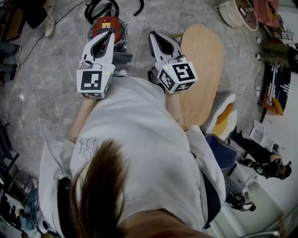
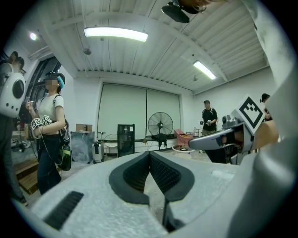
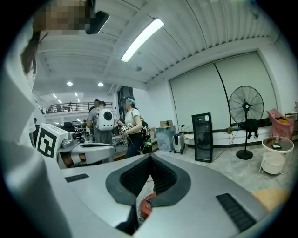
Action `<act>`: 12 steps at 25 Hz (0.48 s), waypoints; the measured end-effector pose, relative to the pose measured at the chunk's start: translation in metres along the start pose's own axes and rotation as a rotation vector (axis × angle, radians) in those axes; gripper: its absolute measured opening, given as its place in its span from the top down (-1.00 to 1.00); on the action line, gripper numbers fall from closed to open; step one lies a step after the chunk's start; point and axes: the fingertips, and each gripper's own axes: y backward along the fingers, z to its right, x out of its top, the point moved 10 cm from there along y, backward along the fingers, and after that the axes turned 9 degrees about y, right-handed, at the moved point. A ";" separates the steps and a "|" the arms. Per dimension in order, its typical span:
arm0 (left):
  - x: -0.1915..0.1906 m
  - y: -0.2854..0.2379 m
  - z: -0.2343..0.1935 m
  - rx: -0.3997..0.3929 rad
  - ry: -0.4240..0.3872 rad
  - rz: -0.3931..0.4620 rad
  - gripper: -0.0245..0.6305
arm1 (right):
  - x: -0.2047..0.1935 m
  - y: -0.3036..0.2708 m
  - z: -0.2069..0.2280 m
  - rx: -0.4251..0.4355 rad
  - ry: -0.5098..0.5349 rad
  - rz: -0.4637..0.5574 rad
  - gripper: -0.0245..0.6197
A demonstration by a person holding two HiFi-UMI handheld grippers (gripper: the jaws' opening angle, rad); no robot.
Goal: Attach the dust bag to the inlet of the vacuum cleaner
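- Red and grey, the vacuum cleaner [image 1: 107,25] lies on the floor [image 1: 51,69] just ahead of both claws, with a black hose [image 1: 100,7] looped behind it.
- We see the left claw [image 1: 111,32] with its jaws pressed together and nothing between them. From the head view its tip lies over the vacuum cleaner's body, and we cannot tell if they touch.
- The right claw [image 1: 152,33] is also pressed together and empty, held beside the left one. In its own view a patch of the red body shows below the jaws.
- A pale round basin [image 1: 235,14] sits at the far right of the floor, and we cannot make out what it holds.
- The floor is grey, marbled stone. A light wooden oval board [image 1: 202,69] lies on it to the right of the claws.
- The room is a large white hall with a ribbed ceiling and a strip light [image 2: 115,32]. A standing fan [image 3: 246,104] and a black cabinet [image 3: 203,136] stand by the far wall, and a person [image 2: 49,130] stands at the left.
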 end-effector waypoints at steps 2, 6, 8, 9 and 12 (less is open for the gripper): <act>0.000 0.000 0.000 0.003 0.001 0.000 0.87 | 0.000 0.000 0.000 0.001 0.000 -0.002 0.92; 0.000 -0.001 0.001 0.005 0.002 0.000 0.87 | 0.000 0.001 0.001 0.001 0.000 -0.002 0.92; -0.001 -0.002 0.000 0.005 0.003 0.000 0.87 | -0.001 0.000 0.002 -0.001 0.000 -0.002 0.92; -0.001 -0.002 0.000 0.005 0.003 0.000 0.87 | -0.001 0.000 0.002 -0.001 0.000 -0.002 0.92; -0.002 -0.003 0.000 0.004 0.004 0.001 0.87 | -0.002 0.000 0.003 -0.003 0.000 -0.004 0.92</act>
